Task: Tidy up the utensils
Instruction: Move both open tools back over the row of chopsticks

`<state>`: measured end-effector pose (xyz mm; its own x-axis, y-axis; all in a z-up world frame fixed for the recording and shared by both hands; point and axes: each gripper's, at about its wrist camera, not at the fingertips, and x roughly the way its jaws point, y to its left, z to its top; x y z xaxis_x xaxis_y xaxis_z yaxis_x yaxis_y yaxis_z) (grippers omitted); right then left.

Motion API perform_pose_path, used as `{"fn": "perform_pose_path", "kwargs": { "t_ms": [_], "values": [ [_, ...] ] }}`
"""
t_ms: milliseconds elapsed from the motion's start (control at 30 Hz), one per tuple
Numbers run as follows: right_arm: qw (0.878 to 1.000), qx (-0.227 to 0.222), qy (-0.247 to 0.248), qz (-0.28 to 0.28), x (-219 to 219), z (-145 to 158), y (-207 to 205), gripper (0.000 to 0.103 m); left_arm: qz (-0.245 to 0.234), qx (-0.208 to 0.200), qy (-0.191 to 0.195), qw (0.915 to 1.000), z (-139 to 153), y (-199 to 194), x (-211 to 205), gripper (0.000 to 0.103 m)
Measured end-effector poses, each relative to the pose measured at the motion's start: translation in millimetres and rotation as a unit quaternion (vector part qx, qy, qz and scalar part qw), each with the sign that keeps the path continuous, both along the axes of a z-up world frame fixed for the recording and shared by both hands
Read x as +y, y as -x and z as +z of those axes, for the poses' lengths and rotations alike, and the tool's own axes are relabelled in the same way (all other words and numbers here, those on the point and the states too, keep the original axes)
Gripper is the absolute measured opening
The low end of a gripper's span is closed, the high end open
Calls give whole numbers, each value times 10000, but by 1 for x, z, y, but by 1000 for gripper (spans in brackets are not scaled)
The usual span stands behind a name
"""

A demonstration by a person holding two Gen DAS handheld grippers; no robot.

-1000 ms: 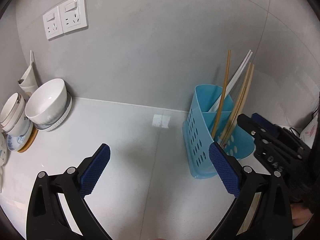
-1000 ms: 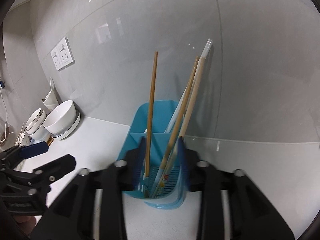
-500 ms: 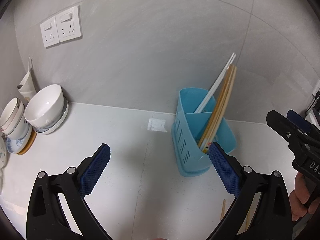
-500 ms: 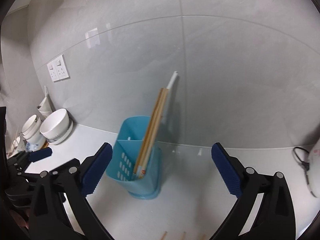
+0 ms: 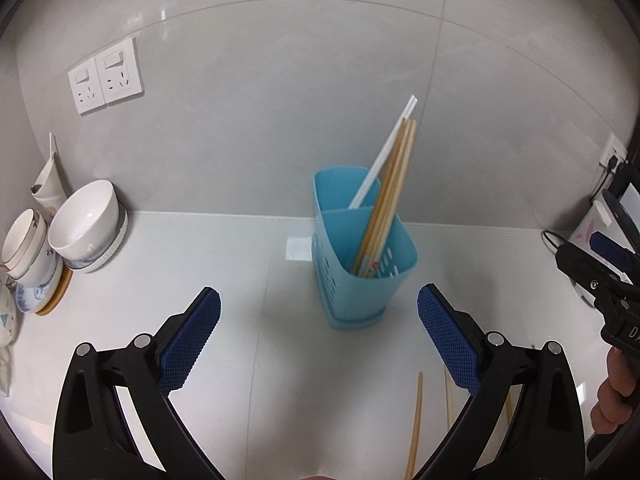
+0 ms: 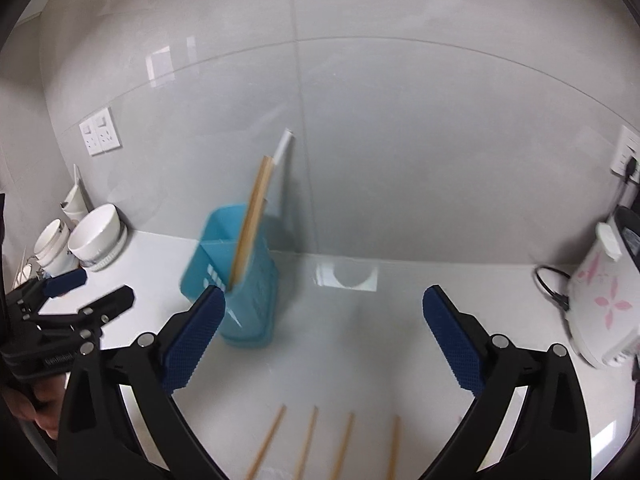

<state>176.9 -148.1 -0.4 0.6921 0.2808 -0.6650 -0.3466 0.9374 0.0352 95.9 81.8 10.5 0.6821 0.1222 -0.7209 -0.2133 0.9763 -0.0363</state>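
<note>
A blue perforated utensil holder [image 5: 362, 264] [image 6: 244, 284] stands on the white counter near the wall, with wooden chopsticks [image 5: 386, 204] [image 6: 252, 216] and white ones [image 5: 384, 152] leaning in it. Several loose wooden chopsticks [image 6: 308, 444] [image 5: 416, 424] lie on the counter at the near edge. My left gripper [image 5: 318, 344] is open and empty, short of the holder. My right gripper [image 6: 324, 340] is open wide with nothing between its pads, to the right of the holder and above the loose chopsticks. Each gripper shows at the edge of the other's view, the right [image 5: 600, 268] and the left [image 6: 60, 300].
White bowls and cups [image 5: 60, 240] [image 6: 84, 240] are stacked at the far left by the wall. Wall sockets [image 5: 106, 76] sit above them. A white appliance with pink flowers [image 6: 600, 296] and a black cable [image 6: 552, 284] stand at the right.
The right gripper let go of the chopsticks in the holder, opened wide and backed away up and to the right. The left gripper also drew back, so the holder looks smaller.
</note>
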Motion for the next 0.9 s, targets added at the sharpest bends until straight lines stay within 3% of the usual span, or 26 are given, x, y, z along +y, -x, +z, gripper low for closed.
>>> {"fn": "perform_pose_path", "kwargs": {
  "t_ms": [400, 700, 900],
  "values": [
    [9953, 744, 295, -544, -73, -46, 35, 95, -436, 602, 33, 9972, -39, 19, -42, 97],
    [9848, 1429, 561, -810, -104, -92, 61, 95, -731, 1308, 153, 9886, -88, 31, -67, 97],
    [9733, 2008, 776, -790, -102, -123, 73, 91, -888, 1729, 154, 9808, -121, 43, -85, 97]
  ]
}}
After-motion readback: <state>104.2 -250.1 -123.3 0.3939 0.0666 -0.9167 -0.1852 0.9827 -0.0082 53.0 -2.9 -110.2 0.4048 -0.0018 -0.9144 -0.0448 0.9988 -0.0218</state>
